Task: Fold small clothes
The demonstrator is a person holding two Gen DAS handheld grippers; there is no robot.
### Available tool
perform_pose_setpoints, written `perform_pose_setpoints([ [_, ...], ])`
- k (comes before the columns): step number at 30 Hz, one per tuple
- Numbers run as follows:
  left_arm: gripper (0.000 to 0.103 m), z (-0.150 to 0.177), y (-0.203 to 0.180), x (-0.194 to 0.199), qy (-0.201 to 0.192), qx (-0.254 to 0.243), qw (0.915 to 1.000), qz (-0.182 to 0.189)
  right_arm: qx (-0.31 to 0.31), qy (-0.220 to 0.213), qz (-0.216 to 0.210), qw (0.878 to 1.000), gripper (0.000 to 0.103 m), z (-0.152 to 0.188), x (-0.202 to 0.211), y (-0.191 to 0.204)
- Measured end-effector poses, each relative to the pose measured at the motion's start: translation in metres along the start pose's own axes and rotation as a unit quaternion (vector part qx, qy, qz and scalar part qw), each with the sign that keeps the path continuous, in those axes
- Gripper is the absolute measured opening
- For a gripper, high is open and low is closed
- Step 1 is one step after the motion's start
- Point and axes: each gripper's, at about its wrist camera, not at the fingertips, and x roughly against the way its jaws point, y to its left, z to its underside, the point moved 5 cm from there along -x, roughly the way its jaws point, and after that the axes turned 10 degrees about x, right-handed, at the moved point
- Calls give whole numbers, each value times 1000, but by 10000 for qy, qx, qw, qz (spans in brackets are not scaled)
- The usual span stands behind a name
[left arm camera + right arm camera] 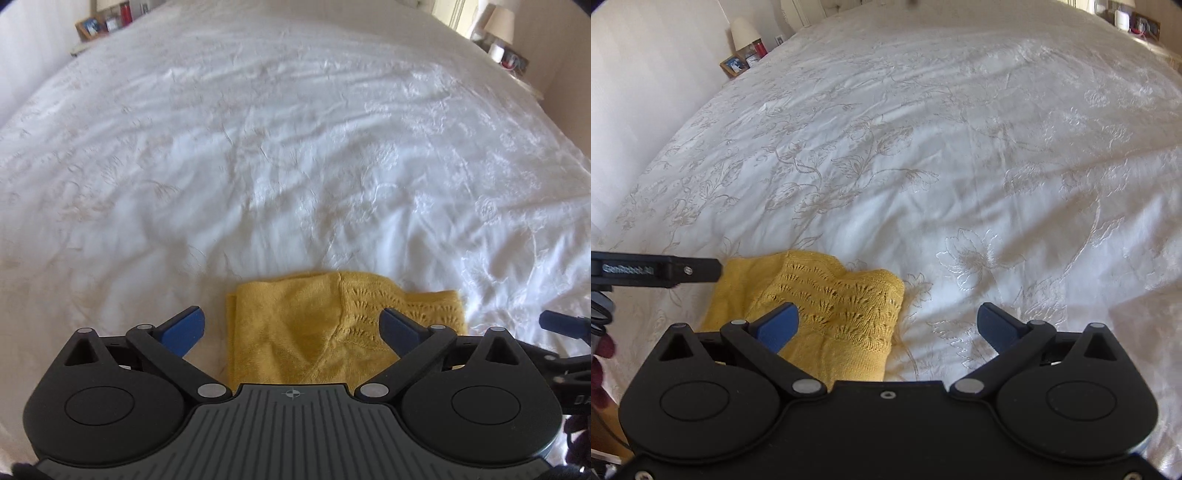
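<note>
**Left wrist view: both grippers spread wide over a folded yellow top**

Left wrist view first, nearest things first. My left gripper [293, 326] hangs just above the yellow knit top [306, 332], jaws spread wide and holding nothing; its blue pads [184, 330] straddle the cloth, one off the left edge, the other over the lacy panel. The top lies near the front edge of the bed, on the white bedspread [295, 147], already doubled into a compact block with a diagonal seam showing.

My right gripper [886, 325] is equally wide and empty. It sits further to the right: one pad is over the lace, the other over bare bedspread past the top's right edge. The tip of the left tool pokes in at the left of the right wrist view.

I judge the fold close to done, so the step is a last tidy or a final fold. To do it well, I would drop each gripper squarely onto an edge, pinch all layers together rather than the top one only, and lift evenly so the open knit does not stretch or snag.

Both tools point forward along the bed, tilted down. Far off stand a lamp [744, 33] and a picture frame [734, 66].
</note>
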Motion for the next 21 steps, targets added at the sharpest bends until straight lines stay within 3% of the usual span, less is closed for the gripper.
perform_pose_setpoints([
  [6, 102, 4, 9, 40, -407, 252, 9987, -193, 95, -164, -81, 9998, 102, 1, 26, 17],
  [9, 102, 10, 19, 54, -476, 338, 9962, -653, 176, -273, -51, 9995, 102, 4, 42, 31],
  [14, 101, 25, 31, 71, -425, 25, 9910, -1272, 125, -513, 152, 9985, 102, 11, 73, 54],
  [15, 101, 29, 32, 76, -453, -44, 9907, -1286, 121, -551, 230, 9981, 102, 13, 79, 59],
  [19, 101, 46, 36, 95, -444, -13, 9969, -647, 50, -506, 872, 9949, 102, 21, 98, 75],
  [21, 101, 55, 37, 105, -471, -1, 9979, -448, -36, -421, 971, 9944, 102, 27, 105, 80],
])
